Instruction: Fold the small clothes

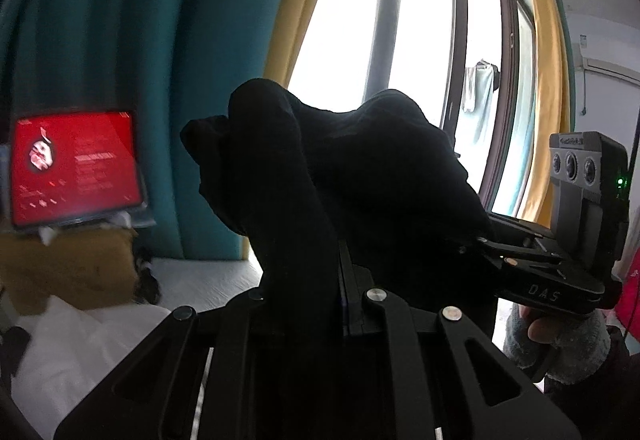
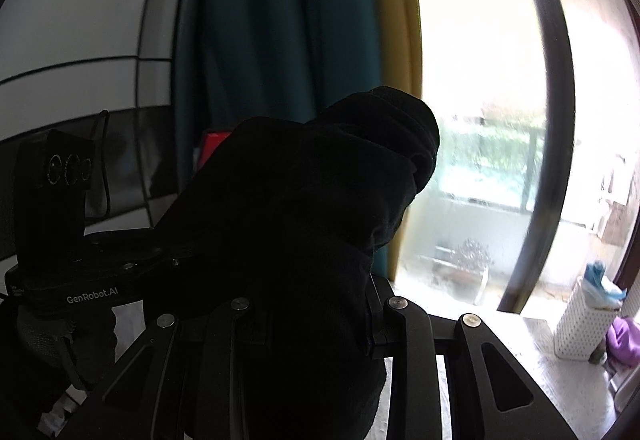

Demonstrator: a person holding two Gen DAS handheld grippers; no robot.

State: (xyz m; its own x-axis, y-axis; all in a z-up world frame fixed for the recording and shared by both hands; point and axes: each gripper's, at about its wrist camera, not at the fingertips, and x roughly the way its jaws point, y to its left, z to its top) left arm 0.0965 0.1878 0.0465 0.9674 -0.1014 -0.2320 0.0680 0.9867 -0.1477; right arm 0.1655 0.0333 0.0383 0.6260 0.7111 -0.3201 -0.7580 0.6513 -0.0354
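Black cloth [image 1: 340,176] bunched at frame centre in both views, held up in front of the window [image 1: 420,20]. Left gripper [image 1: 344,280] fingers nearly closed, pinching the cloth. Right gripper [image 2: 320,304] fingers narrowly parted, clamped on the same cloth. Teal curtain [image 1: 120,40] at left, red screen [image 1: 76,168] at lower left.

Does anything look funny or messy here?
Yes. The black garment is scrunched in a lumpy bunch, not flat or folded, draped over the left gripper and the right gripper, hiding the fingers.
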